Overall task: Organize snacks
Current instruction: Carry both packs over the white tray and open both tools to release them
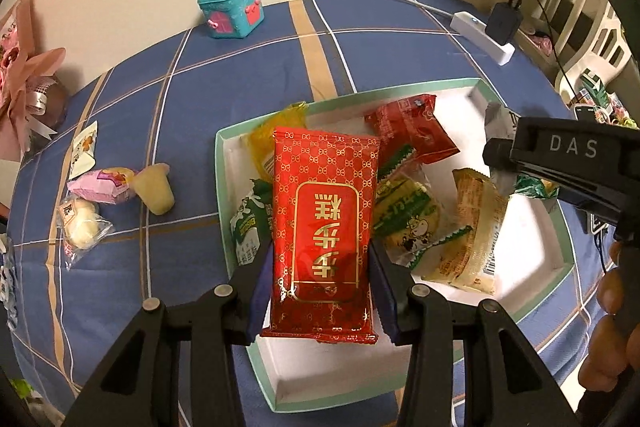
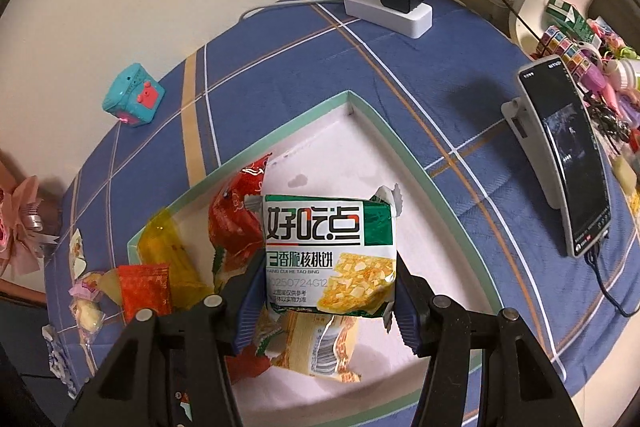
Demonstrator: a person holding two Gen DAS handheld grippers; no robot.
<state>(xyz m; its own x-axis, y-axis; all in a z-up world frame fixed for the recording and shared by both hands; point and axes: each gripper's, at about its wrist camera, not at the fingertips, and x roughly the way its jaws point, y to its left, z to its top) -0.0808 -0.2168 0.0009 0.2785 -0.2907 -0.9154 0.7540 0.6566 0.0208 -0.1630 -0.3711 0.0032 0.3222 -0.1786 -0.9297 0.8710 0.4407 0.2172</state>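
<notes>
My left gripper (image 1: pixel 322 291) is shut on a red snack packet with gold characters (image 1: pixel 324 227) and holds it over the near-left part of the white box with a mint-green rim (image 1: pixel 224 187). My right gripper (image 2: pixel 328 303) is shut on a green and white walnut biscuit packet (image 2: pixel 330 255) above the same box (image 2: pixel 392 131). The right gripper also shows at the right of the left wrist view (image 1: pixel 560 163). Several packets lie in the box: a small red one (image 1: pixel 412 127), a yellow one (image 1: pixel 280 135), a green cow-print one (image 1: pixel 408 215) and an orange one (image 1: pixel 472 227).
Loose snacks lie on the blue plaid cloth to the box's left: a pink packet (image 1: pixel 100 185), a jelly cup (image 1: pixel 156 189), a clear-wrapped sweet (image 1: pixel 82 223). A teal toy chest (image 1: pixel 232 7) and a power strip (image 2: pixel 388 11) stand at the back. A phone on a stand (image 2: pixel 568 163) is at right.
</notes>
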